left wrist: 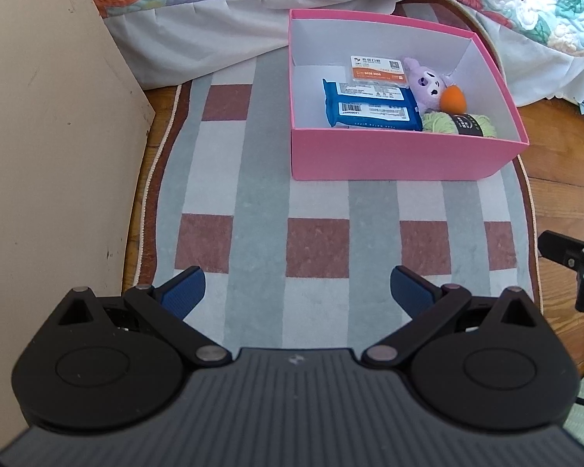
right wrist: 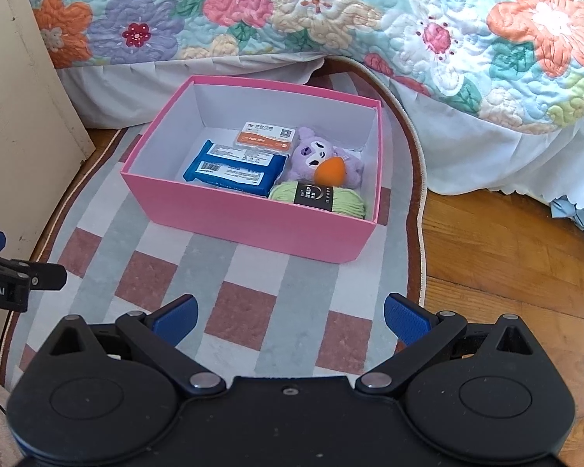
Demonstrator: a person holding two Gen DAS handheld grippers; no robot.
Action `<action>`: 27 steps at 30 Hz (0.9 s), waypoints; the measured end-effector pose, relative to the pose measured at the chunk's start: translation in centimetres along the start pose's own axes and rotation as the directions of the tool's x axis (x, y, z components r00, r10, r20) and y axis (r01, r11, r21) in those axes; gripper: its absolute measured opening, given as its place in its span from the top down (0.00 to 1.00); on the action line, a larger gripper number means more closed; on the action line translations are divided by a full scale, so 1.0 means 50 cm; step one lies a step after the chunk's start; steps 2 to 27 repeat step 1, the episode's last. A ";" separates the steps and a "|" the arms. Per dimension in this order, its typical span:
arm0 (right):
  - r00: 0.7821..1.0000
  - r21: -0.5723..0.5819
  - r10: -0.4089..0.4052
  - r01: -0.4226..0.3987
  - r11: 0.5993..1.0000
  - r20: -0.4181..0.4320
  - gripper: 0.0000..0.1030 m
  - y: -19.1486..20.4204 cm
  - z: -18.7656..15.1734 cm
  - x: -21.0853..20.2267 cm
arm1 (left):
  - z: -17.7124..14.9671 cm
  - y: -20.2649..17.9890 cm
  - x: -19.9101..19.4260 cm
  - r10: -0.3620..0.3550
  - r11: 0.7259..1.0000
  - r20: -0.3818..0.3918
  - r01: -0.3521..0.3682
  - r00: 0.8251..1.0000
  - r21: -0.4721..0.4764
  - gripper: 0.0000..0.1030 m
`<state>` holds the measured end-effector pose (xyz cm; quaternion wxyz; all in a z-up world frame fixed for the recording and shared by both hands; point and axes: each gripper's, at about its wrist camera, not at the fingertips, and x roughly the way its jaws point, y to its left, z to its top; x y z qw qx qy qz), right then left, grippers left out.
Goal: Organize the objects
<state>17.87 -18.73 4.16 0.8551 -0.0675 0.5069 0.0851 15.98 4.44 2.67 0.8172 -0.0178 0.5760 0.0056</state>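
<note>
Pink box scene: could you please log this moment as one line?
left gripper: open, empty | right gripper: open, empty | pink box: holds wipes pack, card box, purple plush, green yarn

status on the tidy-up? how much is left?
Looks close to done. The pink box already holds the blue wipes pack, an orange-labelled card pack, a purple plush and green yarn. Nothing is in hand: the left gripper and right gripper are both open and empty over the rug. No loose items show on the rug in either view, so nothing visible is left.
</note>
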 end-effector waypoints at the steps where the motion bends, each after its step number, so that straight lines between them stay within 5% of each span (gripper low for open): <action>1: 1.000 0.000 -0.001 0.001 1.000 0.000 0.00 0.000 0.000 -0.001 | 0.000 0.000 0.000 0.000 1.000 -0.001 0.000 1.000 -0.001 0.00; 27: 1.000 0.000 -0.001 0.001 1.000 0.000 0.00 0.000 0.000 -0.001 | 0.000 0.000 0.000 0.000 1.000 -0.001 0.000 1.000 -0.001 0.00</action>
